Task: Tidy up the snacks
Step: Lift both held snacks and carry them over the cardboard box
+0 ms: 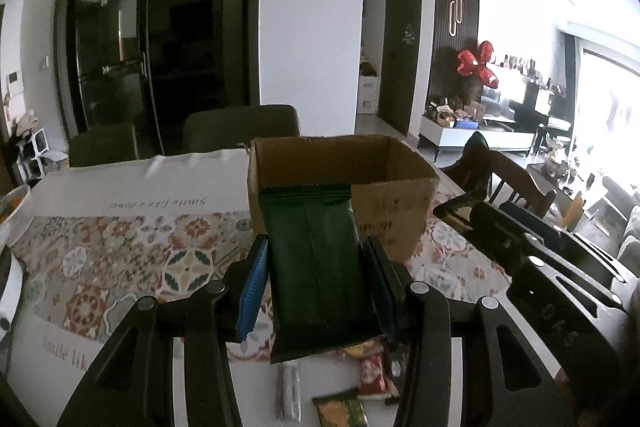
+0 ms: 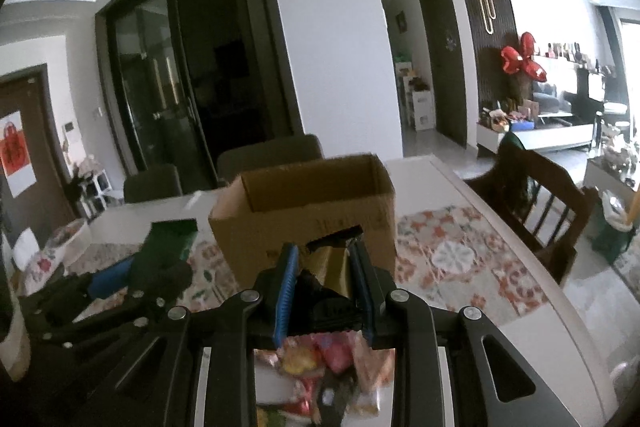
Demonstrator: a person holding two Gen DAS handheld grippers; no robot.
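My left gripper (image 1: 318, 247) is shut on a dark green snack packet (image 1: 316, 259), held above the table just in front of an open cardboard box (image 1: 400, 163). My right gripper (image 2: 324, 251) is shut on a gold and black snack packet (image 2: 332, 259), also in front of the cardboard box (image 2: 304, 215). A pile of loose snack packets (image 2: 328, 359) lies on the table under the right gripper; some (image 1: 360, 383) show below the left one. The left gripper and its green packet (image 2: 168, 243) show at the left of the right wrist view.
A white table with a floral patterned mat (image 1: 120, 259) carries the box. Dark chairs (image 1: 240, 127) stand behind the table and a wooden chair (image 2: 536, 203) at its right. A bowl (image 1: 12, 207) sits at the far left edge.
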